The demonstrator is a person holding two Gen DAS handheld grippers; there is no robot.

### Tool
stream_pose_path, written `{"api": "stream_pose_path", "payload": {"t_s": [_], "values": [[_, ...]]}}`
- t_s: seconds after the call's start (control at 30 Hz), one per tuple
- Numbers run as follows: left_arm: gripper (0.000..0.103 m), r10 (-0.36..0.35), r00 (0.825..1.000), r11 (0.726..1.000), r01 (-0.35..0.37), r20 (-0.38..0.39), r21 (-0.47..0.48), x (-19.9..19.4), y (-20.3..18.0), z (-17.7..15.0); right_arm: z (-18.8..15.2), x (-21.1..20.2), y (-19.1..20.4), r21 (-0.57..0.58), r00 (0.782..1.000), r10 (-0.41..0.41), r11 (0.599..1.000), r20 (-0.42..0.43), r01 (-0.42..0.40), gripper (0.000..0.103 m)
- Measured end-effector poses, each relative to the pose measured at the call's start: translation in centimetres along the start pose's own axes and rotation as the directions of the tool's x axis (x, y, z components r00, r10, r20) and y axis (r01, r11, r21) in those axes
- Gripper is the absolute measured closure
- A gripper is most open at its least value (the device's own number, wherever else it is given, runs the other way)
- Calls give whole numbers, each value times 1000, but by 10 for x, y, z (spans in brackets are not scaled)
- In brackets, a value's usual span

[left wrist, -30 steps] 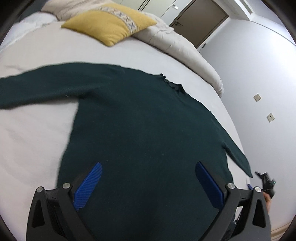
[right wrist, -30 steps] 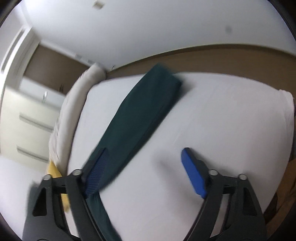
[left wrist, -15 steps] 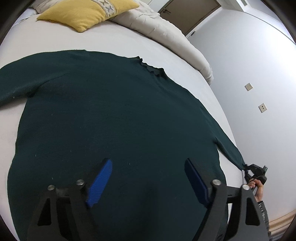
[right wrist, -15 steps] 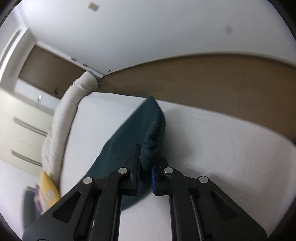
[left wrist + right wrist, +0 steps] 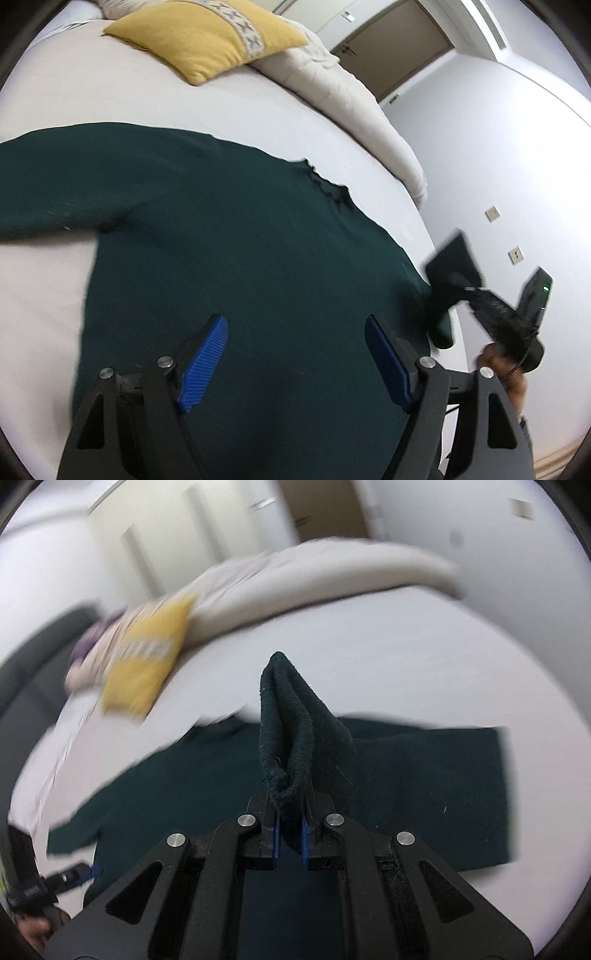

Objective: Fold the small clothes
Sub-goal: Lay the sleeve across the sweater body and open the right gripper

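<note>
A dark green sweater [image 5: 229,236] lies spread flat on the white bed sheet [image 5: 74,92]. My left gripper [image 5: 295,358] hovers over its lower body. Its jaws are closing, and the blue pads [image 5: 205,360] stand apart above flat cloth without pinching any. My right gripper [image 5: 290,825] is shut on the sweater's sleeve cuff [image 5: 288,731], which stands up folded between the pads above the sweater [image 5: 424,786]. From the left wrist view, the right gripper [image 5: 463,288] holds that cuff [image 5: 452,260] raised at the sweater's right edge, with a hand [image 5: 496,365] behind it.
A yellow cushion [image 5: 207,40] and a rolled cream duvet [image 5: 343,96] lie at the far side of the bed. A brown door [image 5: 399,55] and a wall with two sockets [image 5: 491,213] stand beyond. The bed's right edge runs close to the raised cuff.
My right gripper shut on the sleeve cuff, then lifted it and swung it over towards the sweater's body, rolling as it went. My left gripper narrowed and shifted a little over the sweater.
</note>
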State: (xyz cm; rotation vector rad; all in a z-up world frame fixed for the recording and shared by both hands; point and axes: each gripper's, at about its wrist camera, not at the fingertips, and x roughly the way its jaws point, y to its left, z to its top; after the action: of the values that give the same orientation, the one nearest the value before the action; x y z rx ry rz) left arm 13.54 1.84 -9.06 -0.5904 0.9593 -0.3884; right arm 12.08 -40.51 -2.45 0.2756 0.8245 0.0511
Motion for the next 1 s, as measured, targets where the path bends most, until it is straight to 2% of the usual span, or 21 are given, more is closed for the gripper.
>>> {"api": "stream_pose_path", "payload": {"t_s": [0.07, 0.17, 0.2, 0.23, 0.3, 0.37, 0.43, 0.5, 0.57, 0.63, 0.73, 0.77, 0.8, 0.87, 0.93, 1.0], "values": [[25, 6, 1000, 1000, -6, 1, -8, 1, 7, 5, -24, 32, 44, -43, 997, 32, 998, -75, -35, 95], [24, 14, 1000, 1000, -14, -12, -6, 8, 11, 10, -69, 66, 74, -71, 987, 57, 995, -148, -68, 84], [24, 12, 1000, 1000, -12, -21, -6, 12, 11, 11, -91, 61, 82, -70, 986, 79, 993, -147, -90, 75], [23, 7, 1000, 1000, -7, -30, -4, 18, 10, 12, -99, 65, 79, -66, 983, 113, 990, -143, -123, 57], [21, 3, 999, 1000, -3, -43, 4, 29, 5, 13, -111, 52, 78, -33, 975, 190, 980, -114, -195, 36], [20, -10, 998, 1000, 11, -63, 17, 46, -8, 16, -121, 24, 65, -30, 972, 225, 973, -74, -227, 35], [20, -18, 996, 999, 22, -82, 43, 66, -26, 19, -124, -1, 52, -29, 975, 218, 975, -48, -219, 35], [20, -15, 994, 996, 25, -108, 83, 90, -45, 21, -112, -18, 32, 27, 977, 211, 977, -24, -210, 35], [24, -7, 990, 994, 22, -143, 109, 117, -63, 26, -122, -44, -11, 138, 979, 204, 970, -5, -201, 35], [38, 21, 982, 992, 3, -188, 128, 146, -74, 31, -113, -52, -46, 221, 979, 202, 954, 16, -201, 35], [49, 77, 979, 985, -45, -190, 167, 166, -87, 34, -115, -62, -81, 309, 982, 183, 933, 37, -185, 35], [58, 104, 978, 980, -70, -182, 187, 169, -92, 36, -117, -68, -92, 327, 984, 173, 928, 44, -177, 35], [75, 121, 977, 976, -84, -178, 198, 170, -95, 36, -113, -64, -97, 334, 985, 164, 927, 45, -169, 35], [89, 148, 973, 971, -110, -174, 214, 170, -97, 39, -111, -68, -108, 344, 987, 152, 925, 51, -160, 35], [94, 139, 976, 970, -99, -169, 223, 165, -97, 41, -111, -75, -121, 353, 988, 139, 923, 67, -154, 35], [94, 122, 981, 967, -84, -147, 240, 153, -99, 46, -103, -77, -128, 352, 990, 115, 926, 87, -139, 35]]}}
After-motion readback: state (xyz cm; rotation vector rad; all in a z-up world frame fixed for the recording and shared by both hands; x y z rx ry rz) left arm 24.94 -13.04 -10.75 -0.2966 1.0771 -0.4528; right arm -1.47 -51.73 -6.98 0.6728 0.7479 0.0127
